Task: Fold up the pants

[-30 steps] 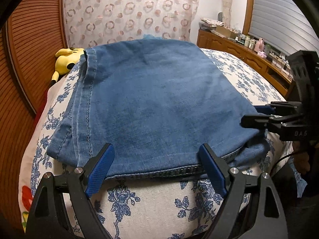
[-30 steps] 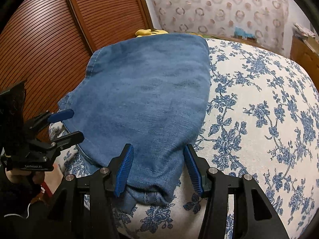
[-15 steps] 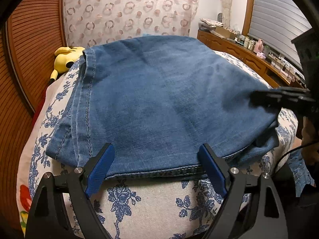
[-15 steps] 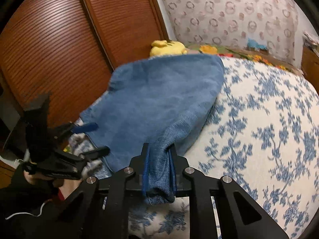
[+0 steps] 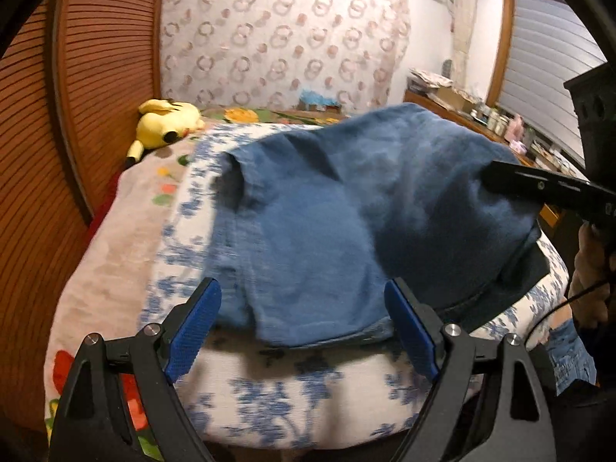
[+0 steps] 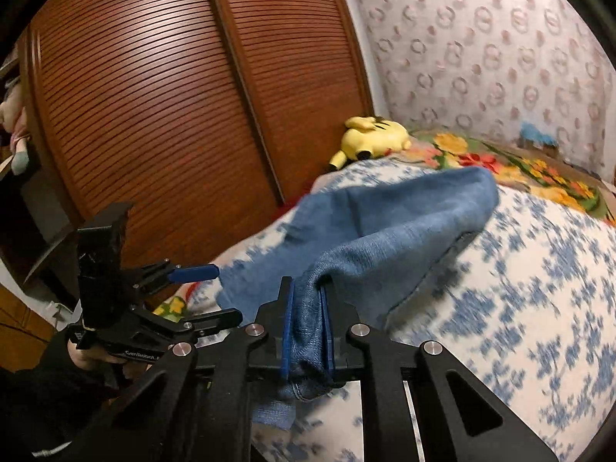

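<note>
Folded blue denim pants (image 5: 346,211) lie on a bed with a blue floral cover (image 5: 269,392). My right gripper (image 6: 307,288) has its jaws closing on the near corner of the pants (image 6: 404,215), with the pads pressing on the cloth and lifting it into a tent. In the left wrist view the right gripper (image 5: 496,171) reaches in from the right, above the raised cloth. My left gripper (image 5: 302,292) is wide open at the pants' near hem, its blue pads apart from the cloth. In the right wrist view the left gripper (image 6: 219,292) hovers at the left edge of the pants.
A yellow plush toy (image 5: 165,123) lies at the head of the bed near a flowered blanket (image 6: 500,161). Slatted wooden doors (image 6: 154,115) run along the left side. A cluttered wooden dresser (image 5: 481,115) stands on the right. A person's hand (image 5: 589,269) holds the right gripper.
The right gripper shut on the pants' near corner and rose, pulling the flat cloth up into a peak. The left gripper drew back and up a little, still open.
</note>
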Demonstrator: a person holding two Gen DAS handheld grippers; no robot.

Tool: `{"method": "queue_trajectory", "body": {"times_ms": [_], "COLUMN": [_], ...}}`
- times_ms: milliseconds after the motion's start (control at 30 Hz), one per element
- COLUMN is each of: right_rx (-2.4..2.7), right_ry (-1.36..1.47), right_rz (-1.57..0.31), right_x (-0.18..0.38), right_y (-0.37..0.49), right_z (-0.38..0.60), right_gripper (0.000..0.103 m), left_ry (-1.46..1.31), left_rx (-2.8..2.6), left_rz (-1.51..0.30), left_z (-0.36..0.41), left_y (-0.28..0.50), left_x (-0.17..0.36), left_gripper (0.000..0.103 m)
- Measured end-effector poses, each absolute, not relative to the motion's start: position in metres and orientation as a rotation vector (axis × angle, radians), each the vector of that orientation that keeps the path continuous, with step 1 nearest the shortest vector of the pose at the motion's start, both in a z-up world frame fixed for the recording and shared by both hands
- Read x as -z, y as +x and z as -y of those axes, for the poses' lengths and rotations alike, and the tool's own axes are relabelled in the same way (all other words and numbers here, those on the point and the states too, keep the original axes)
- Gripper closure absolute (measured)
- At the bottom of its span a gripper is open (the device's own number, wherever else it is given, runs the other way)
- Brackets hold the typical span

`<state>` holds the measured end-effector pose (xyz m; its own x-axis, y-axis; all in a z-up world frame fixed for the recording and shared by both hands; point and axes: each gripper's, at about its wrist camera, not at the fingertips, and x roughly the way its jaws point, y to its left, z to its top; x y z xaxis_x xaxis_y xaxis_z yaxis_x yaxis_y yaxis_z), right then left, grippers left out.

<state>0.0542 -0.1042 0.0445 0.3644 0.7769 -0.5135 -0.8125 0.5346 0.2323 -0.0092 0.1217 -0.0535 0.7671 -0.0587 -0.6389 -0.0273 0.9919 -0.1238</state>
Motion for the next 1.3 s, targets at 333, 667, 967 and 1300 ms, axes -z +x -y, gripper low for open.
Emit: {"method": "queue_trajectory", "body": {"times_ms": [333,667,967,1300], "right_rx": [-1.142,-1.181,-1.211,-0.986], "right_ry": [-0.106,-0.134,-0.091,-0.164], "right_rz": [-0.652,-0.746,-0.709,-0.578], "right_x": [-0.027,0.009,-0.011,-0.040], "right_y": [0.066,0.100,0.110,0.150], "right_z": [0.030,-0.015,-0.014,0.029], "right_gripper": [0.091,0.091,0.063,0.051], "left_ry": [-0.192,-0.218,-0.213,-0.199], "left_rx": [-0.109,-0.155,-0.152,-0.095], "left_rz": [-0.656,-0.648,-0.645,-0.585], "left_z": [-0.178,-0.197,-0.200,-0.179], "left_y": [-0.026,-0.041,-0.039,-0.034], "left_x": [0.047,0.054,0.053,0.024], "left_gripper": [0.016,0.016,0.016,0.016]}}
